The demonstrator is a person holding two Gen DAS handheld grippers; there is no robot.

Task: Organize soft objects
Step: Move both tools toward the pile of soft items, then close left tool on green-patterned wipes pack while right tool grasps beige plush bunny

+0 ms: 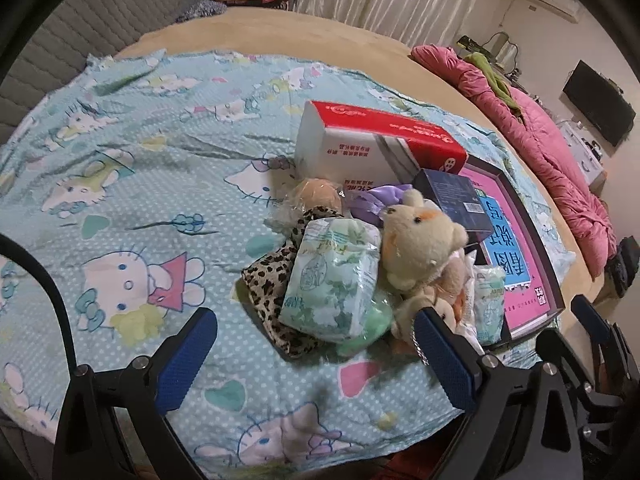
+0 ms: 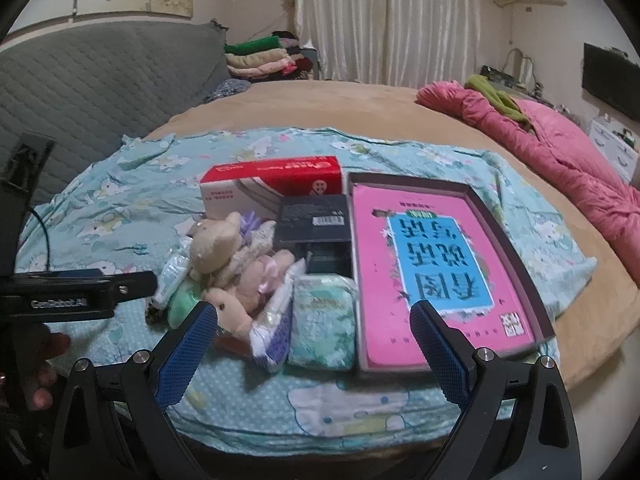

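both grippers wide open, empty: left gripper (image 1: pixel 316 344), right gripper (image 2: pixel 314 340), hovering over blue cartoon sheet (image 1: pixel 120 184). soft pile just ahead: two tissue packs (image 1: pixel 332 280) (image 2: pixel 324 320), one leopard cloth (image 1: pixel 268 280), one green plush (image 1: pixel 368 320), two bears visible (image 1: pixel 420 240) (image 2: pixel 230 314). behind: one dark box (image 2: pixel 316 220), one red-white box (image 1: pixel 376 144). right side, one tray (image 2: pixel 500 216) holding one pink book (image 2: pixel 432 268). far: one pink quilt (image 2: pixel 560 152).

A pale blue sheet (image 1: pixel 160 160) is printed with white cartoon cats. A cream teddy bear (image 1: pixel 420 240) is seen beside leopard-print cloth (image 1: pixel 268 280). A red-and-white box (image 1: pixel 372 144) and pink book (image 2: pixel 432 264) are shown.
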